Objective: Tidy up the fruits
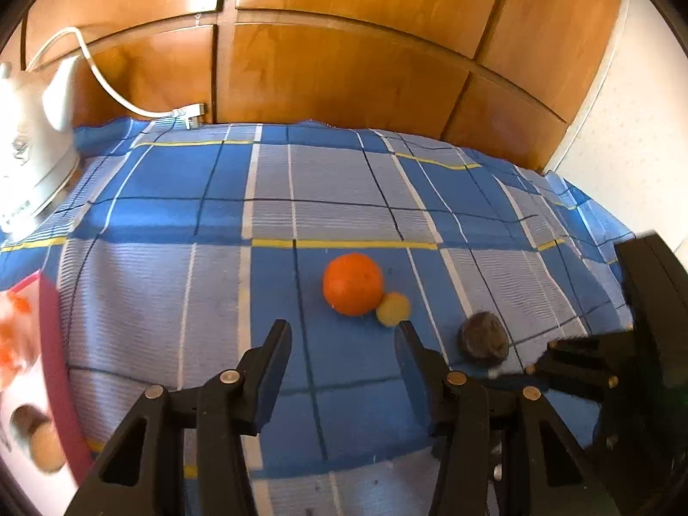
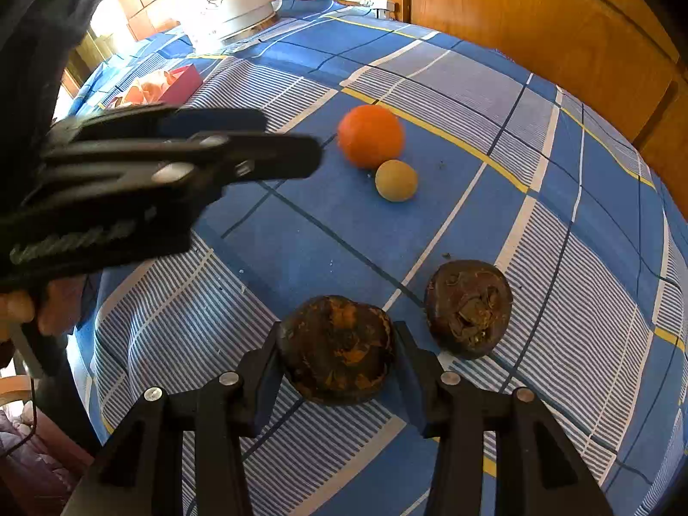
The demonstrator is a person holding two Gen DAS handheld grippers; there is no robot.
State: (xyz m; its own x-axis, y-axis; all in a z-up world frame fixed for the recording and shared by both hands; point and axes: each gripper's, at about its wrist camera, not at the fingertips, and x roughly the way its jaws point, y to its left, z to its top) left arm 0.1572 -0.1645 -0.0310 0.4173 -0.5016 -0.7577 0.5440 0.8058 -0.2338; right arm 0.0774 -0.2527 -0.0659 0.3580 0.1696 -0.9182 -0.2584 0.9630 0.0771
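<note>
An orange (image 1: pixel 352 284) (image 2: pixel 370 135) lies on the blue checked tablecloth (image 1: pixel 301 198), touching a small yellow fruit (image 1: pixel 393 308) (image 2: pixel 396 180). My left gripper (image 1: pixel 342 335) is open and empty, just short of them; it shows blurred in the right wrist view (image 2: pixel 258 157). My right gripper (image 2: pixel 337 339) has its jaws on both sides of a dark brown fruit (image 2: pixel 336 349), touching it. A second dark brown fruit (image 2: pixel 468 307) (image 1: pixel 483 337) lies just to its right. The right gripper's body shows in the left wrist view (image 1: pixel 602 357).
A white electric kettle (image 1: pixel 30 146) (image 2: pixel 228 0) with its cord stands at the back left. A pink box (image 1: pixel 56 370) (image 2: pixel 172 84) with fruit in it sits at the left edge. Wooden cabinet doors (image 1: pixel 344 64) rise behind the table.
</note>
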